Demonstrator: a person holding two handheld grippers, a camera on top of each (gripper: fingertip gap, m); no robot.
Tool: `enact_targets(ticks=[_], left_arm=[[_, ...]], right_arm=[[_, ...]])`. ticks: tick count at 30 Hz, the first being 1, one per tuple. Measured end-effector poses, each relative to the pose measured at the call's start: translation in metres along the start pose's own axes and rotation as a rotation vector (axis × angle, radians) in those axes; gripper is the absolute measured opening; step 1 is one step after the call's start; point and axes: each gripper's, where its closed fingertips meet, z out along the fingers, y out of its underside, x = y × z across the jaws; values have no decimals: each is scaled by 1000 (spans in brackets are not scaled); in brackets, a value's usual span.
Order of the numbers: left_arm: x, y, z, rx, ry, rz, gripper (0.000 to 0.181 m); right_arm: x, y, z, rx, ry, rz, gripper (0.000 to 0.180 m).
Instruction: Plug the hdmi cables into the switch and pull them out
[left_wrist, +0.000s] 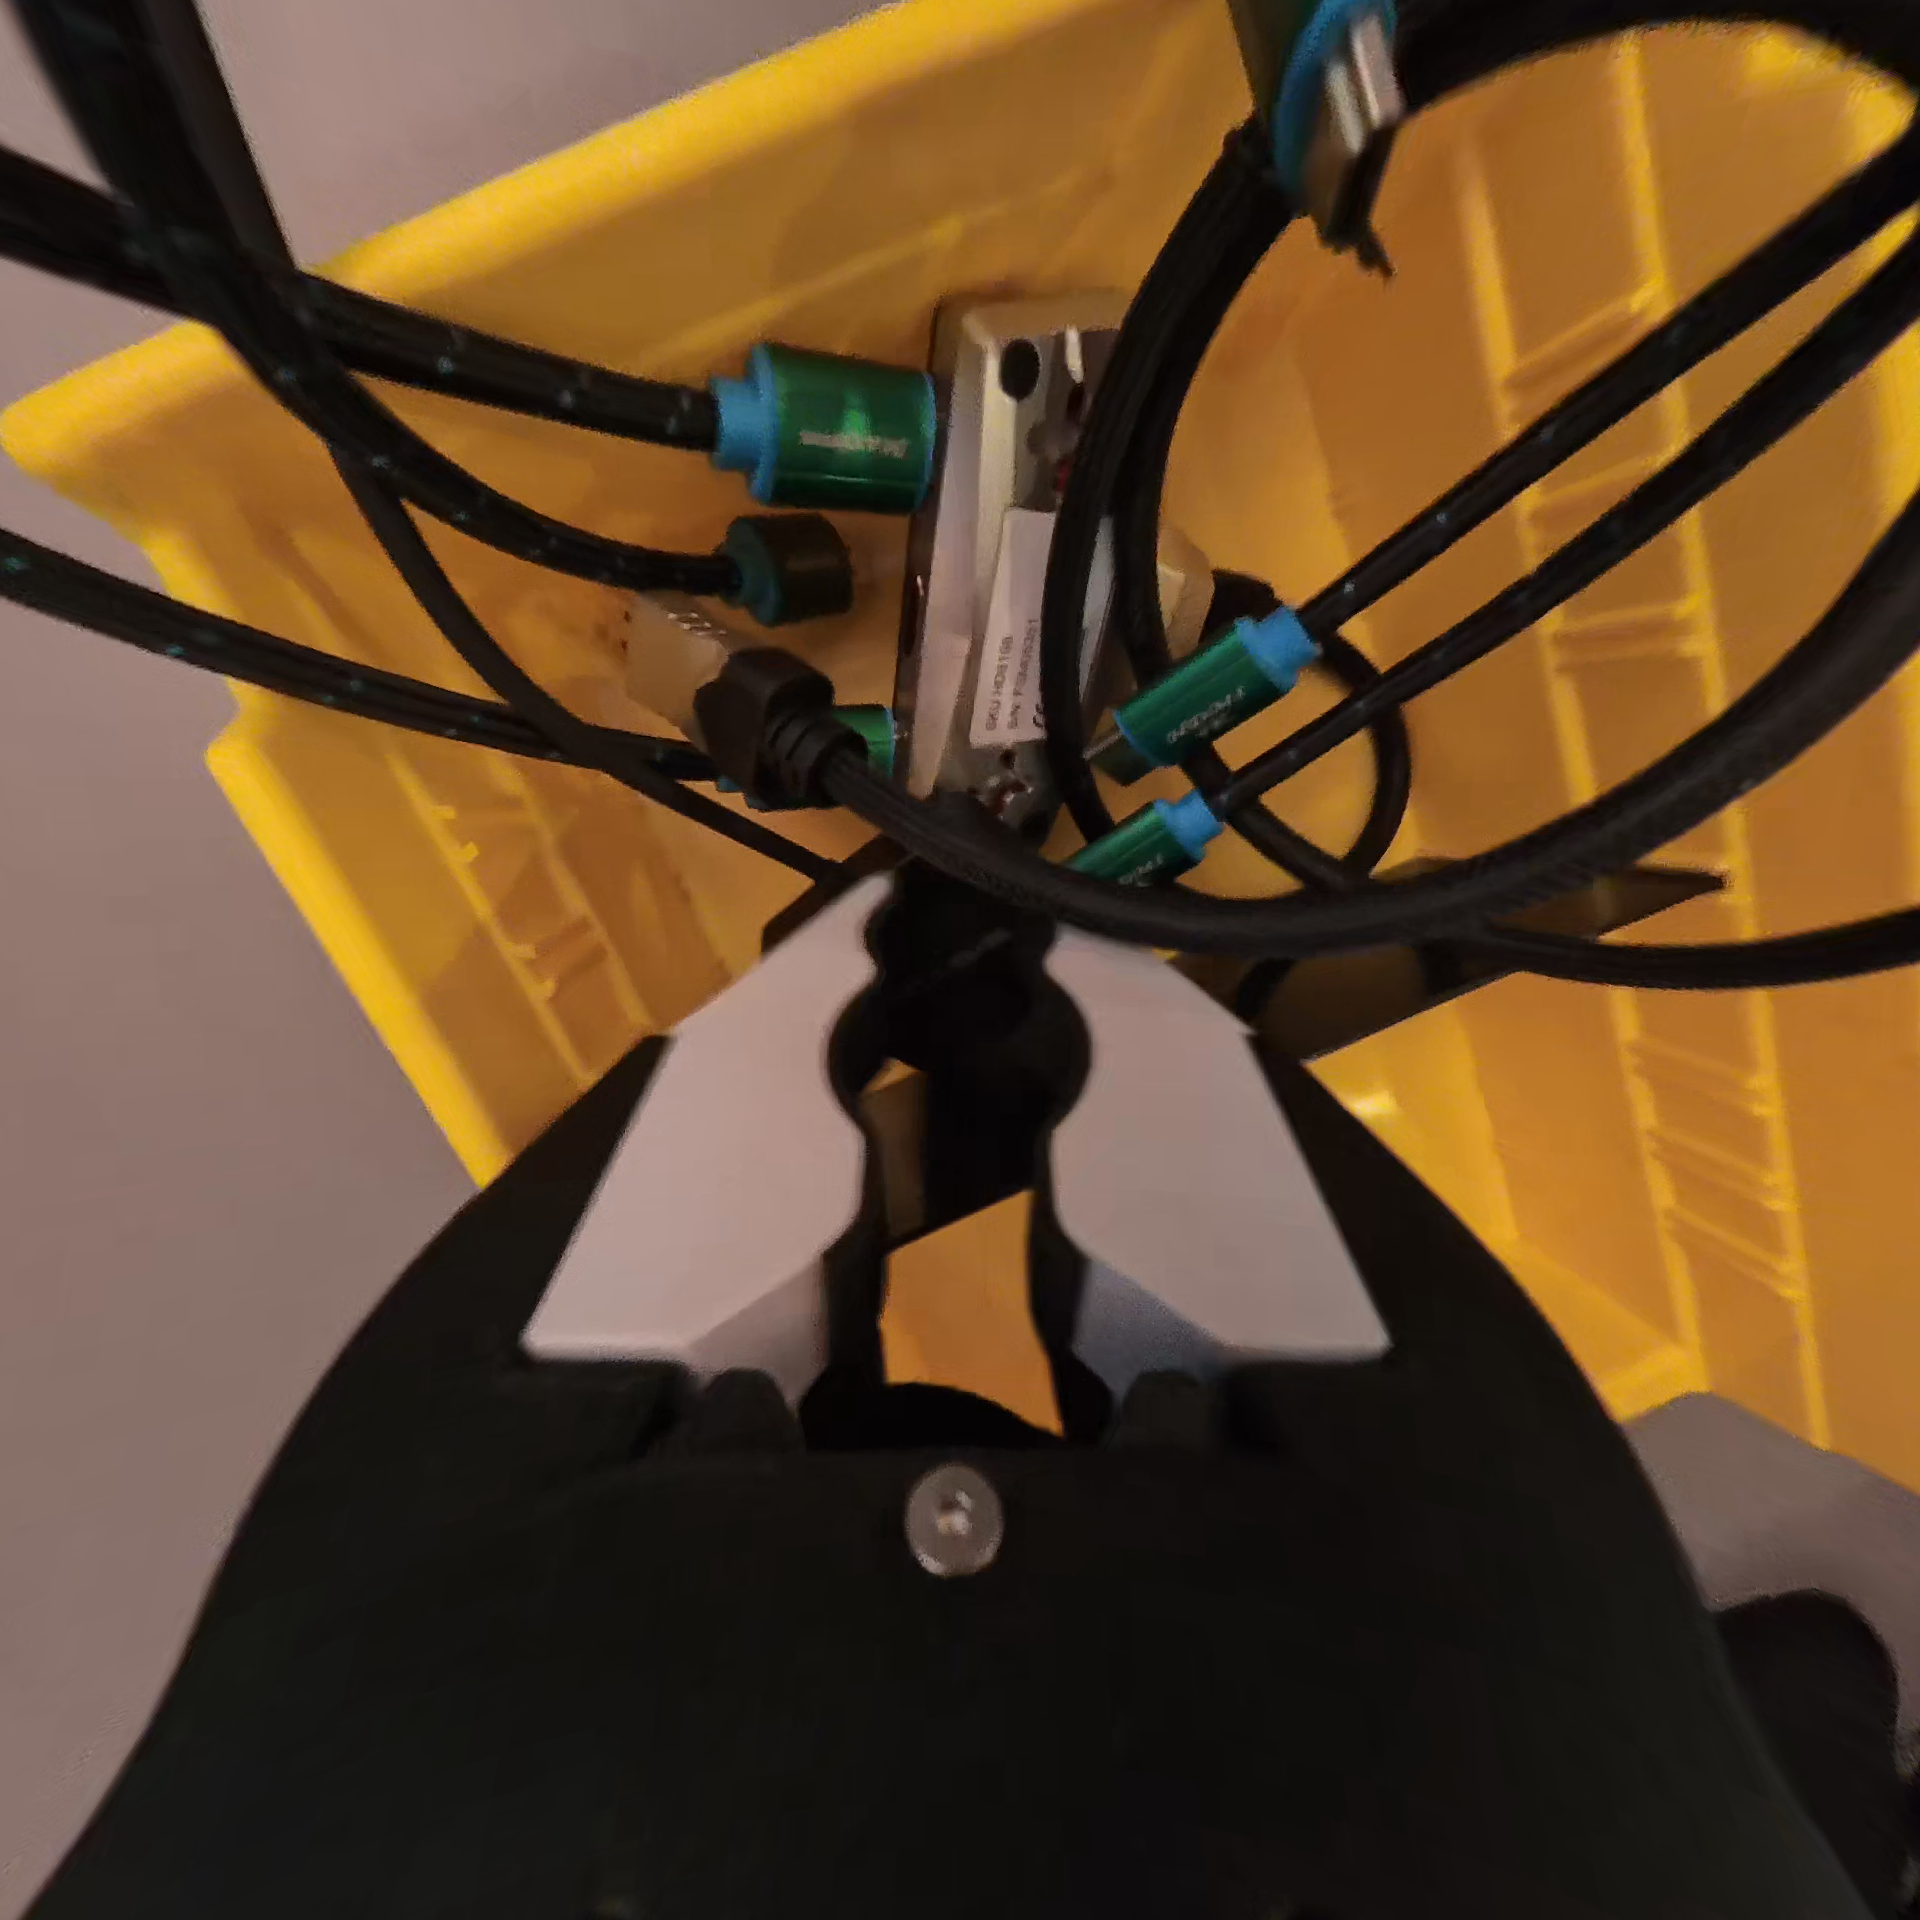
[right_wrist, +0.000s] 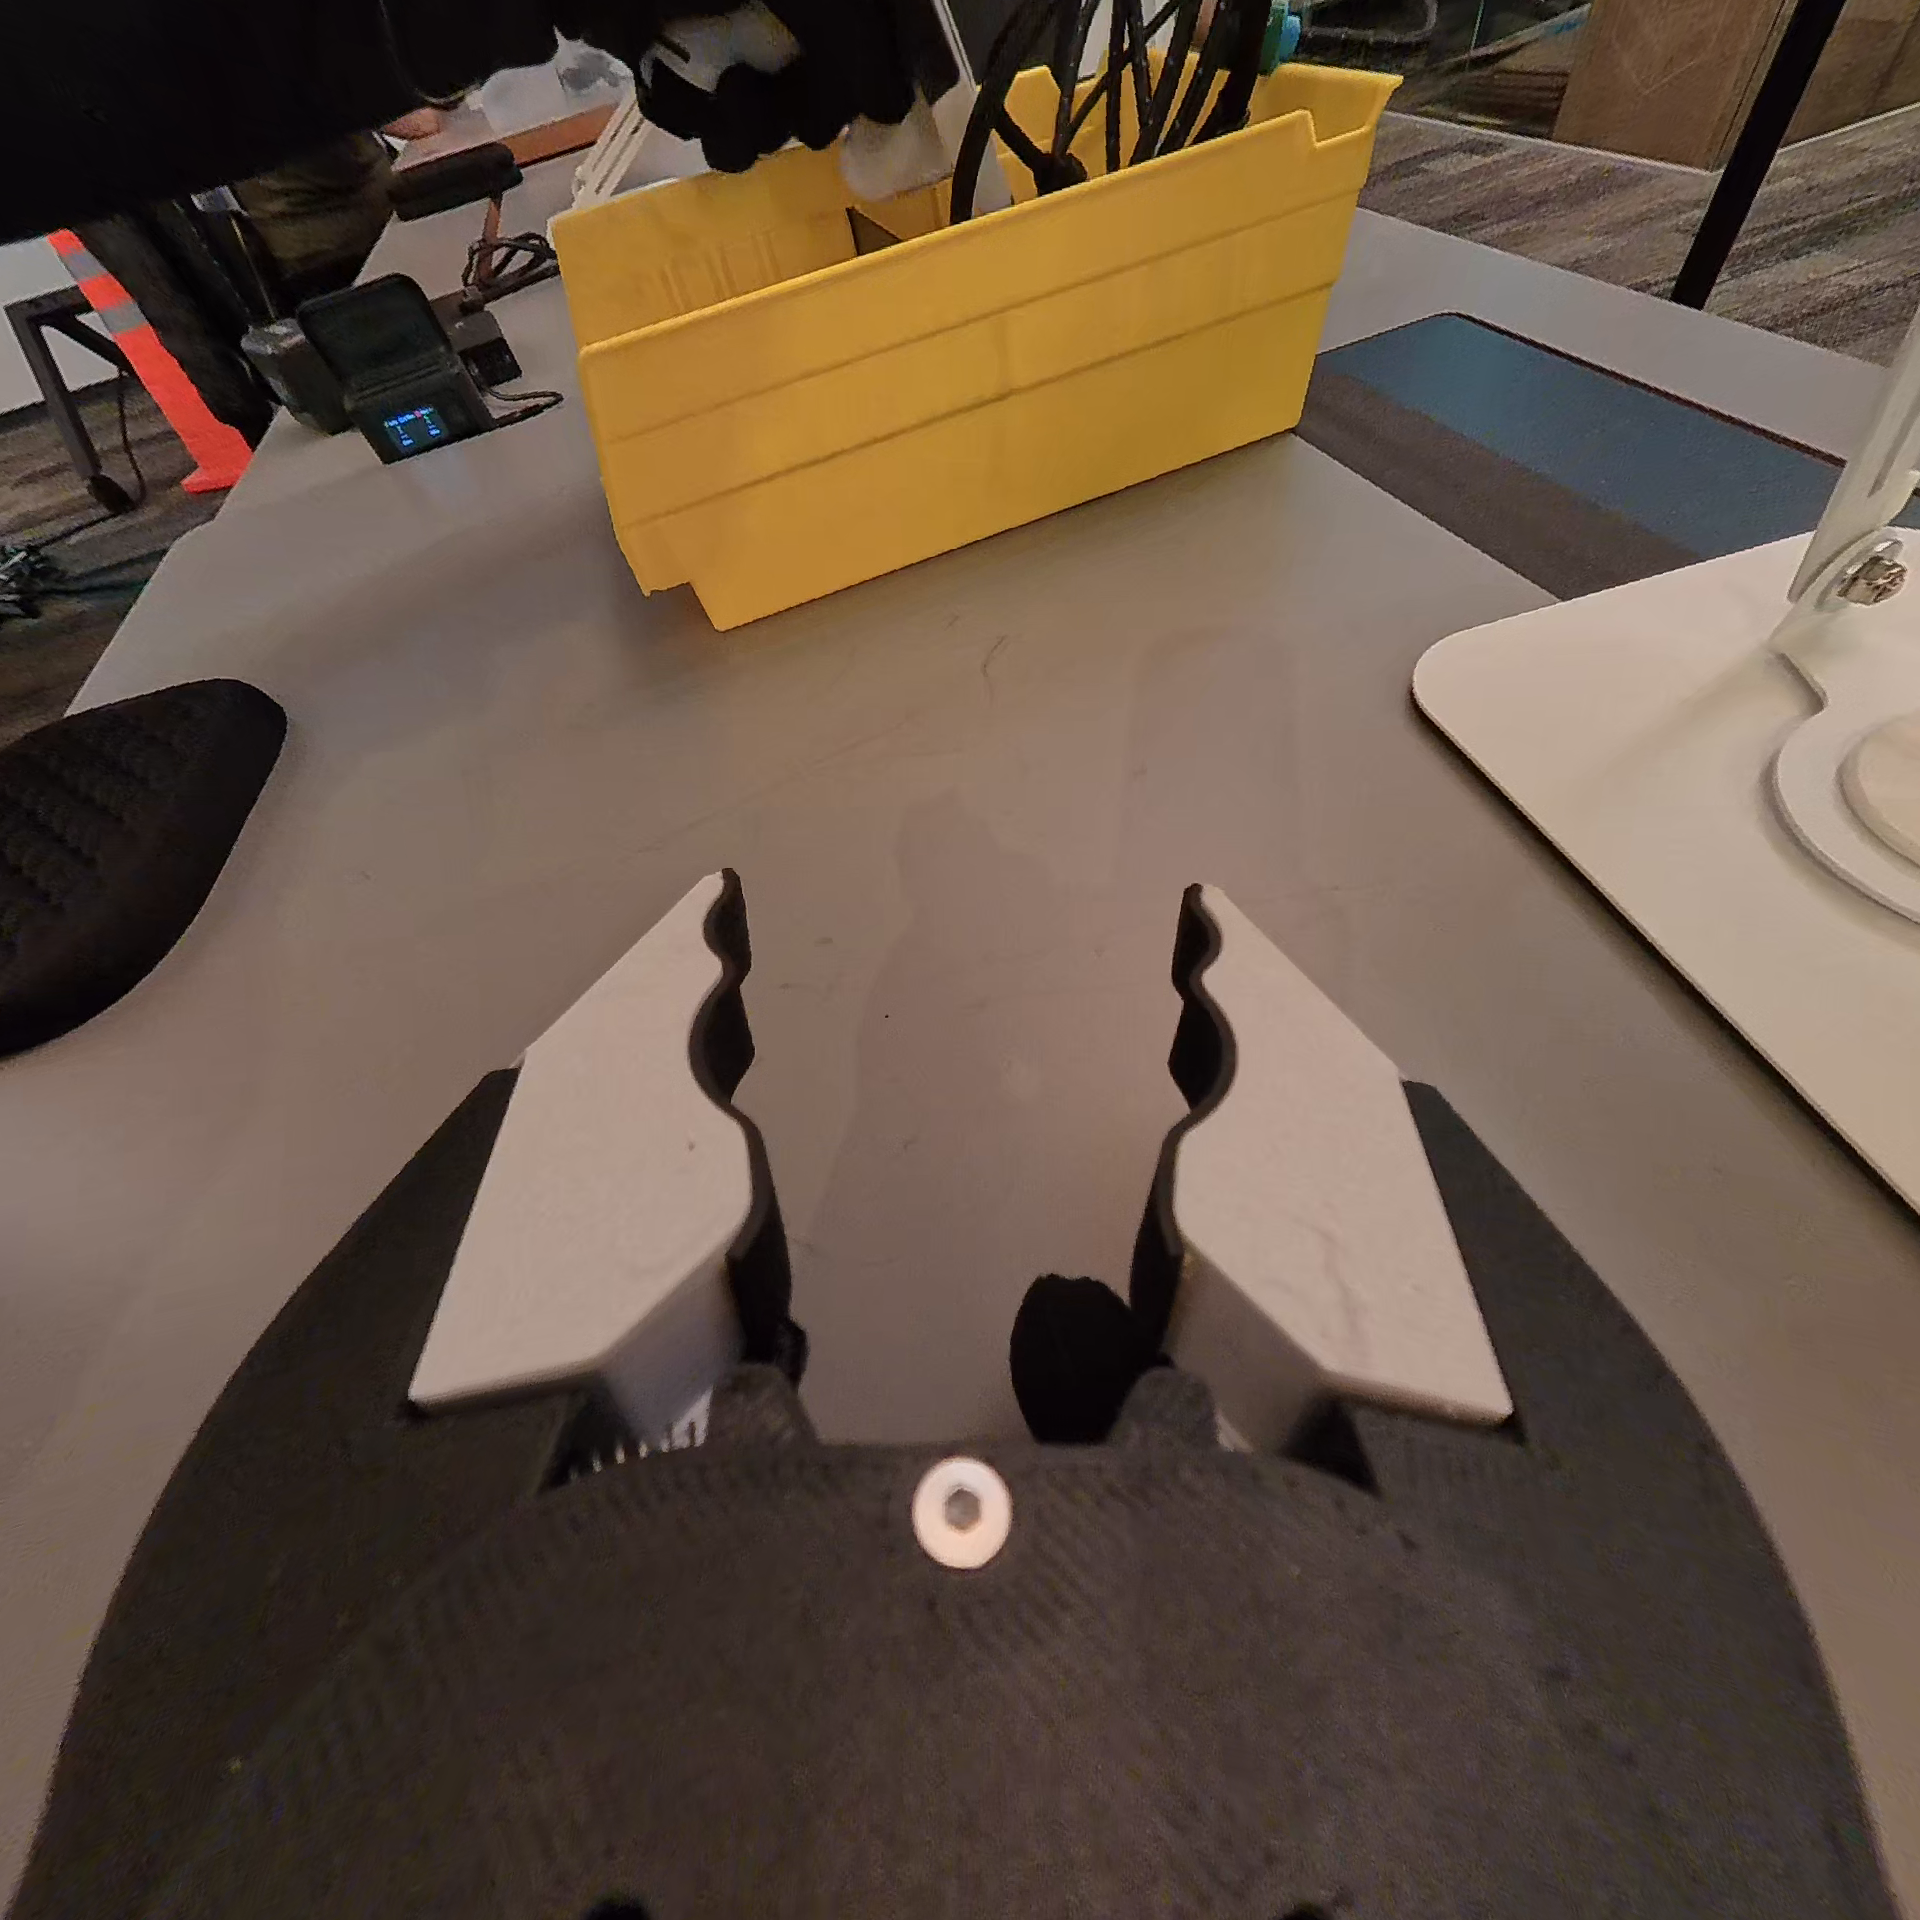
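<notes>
In the left wrist view, my left gripper (left_wrist: 971, 914) is over the yellow bin (left_wrist: 623, 260). Its jaws are nearly closed on the near end of the silver switch (left_wrist: 966, 582). A green HDMI plug (left_wrist: 842, 436) sits in the switch's left side. Two loose green plugs (left_wrist: 1205, 696) (left_wrist: 1132, 852) hang to its right, and another plug (left_wrist: 1330, 104) hangs at the top. A thick black cable (left_wrist: 1299, 925) crosses the fingertips. In the right wrist view, my right gripper (right_wrist: 961, 883) is open and empty above the grey table (right_wrist: 935, 727). It is well short of the bin (right_wrist: 935, 416), where the cables (right_wrist: 1122, 94) rise out.
A gloved hand (right_wrist: 769, 83) is at the bin's far side. A white stand base (right_wrist: 1662, 779) lies at the right, and a blue mat (right_wrist: 1558, 416) lies behind it. A black padded object (right_wrist: 104, 831) is at the left edge. A black device (right_wrist: 405, 384) stands at the back left. One gripper's finger ends stand about 40 cm off the other's. Measured from the fingertips, the green HDMI plug (left_wrist: 842, 436) is 7 cm or so from the left gripper and 40 cm from the right.
</notes>
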Motion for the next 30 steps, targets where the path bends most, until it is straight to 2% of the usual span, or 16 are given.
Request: enact_targets(ticks=[3,13,15,19,24,26,30], left_arm=[[0,-6,-1,23,8,-32,56],[-7,-5,3,-25,-40,-20,46],[-8,0,0,-39,-63,-40,59],[-11,9,4,-88,-105,-47,67],[-7,6,12,-72,-29,-75,56],[-11,3,12,-45,-17,-115,45],[-10,-1,12,-25,8,-152,42]], right_arm=[[0,0,0,1,-1,1,81],[0,0,0,-1,-2,-2,81],[-1,0,0,-1,-3,-2,81],[-1,1,1,-5,-4,-3,81],[-1,0,0,-3,-4,-3,81],[-1,0,0,-4,-5,-3,81],[-1,1,1,-7,-5,-5,81]])
